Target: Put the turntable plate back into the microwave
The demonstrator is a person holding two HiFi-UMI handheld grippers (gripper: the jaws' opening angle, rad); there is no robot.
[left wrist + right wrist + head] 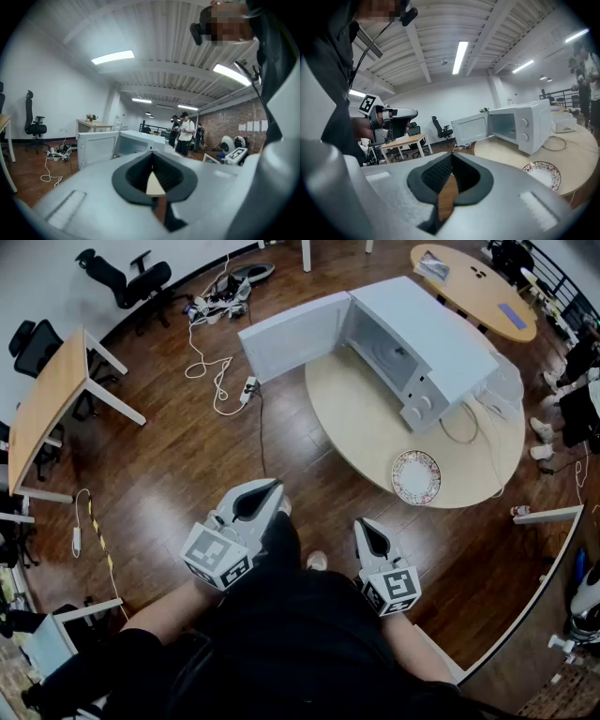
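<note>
On the table (366, 432) sit one microwave (441, 334), one plate (415, 476); left gripper (273, 487) and right gripper (365, 524) fingers (433, 176) closed.

Plate (415, 476) lies on table (361, 442) before microwave (441, 343).

Floor (187, 474) was dark wood planks w/ glossy sheen. Round table (366, 442) had a pale, smooth, matt top. Microwave (427, 329) looked smooth white, semi-gloss. Plate (415, 476) was glazed, shiny, patterned rim. Left gripper (271, 487) & right gripper (364, 524): grey matt plastic shells, black ribbed pads (436, 174). Far-left desk (47, 395): light wood.
</note>
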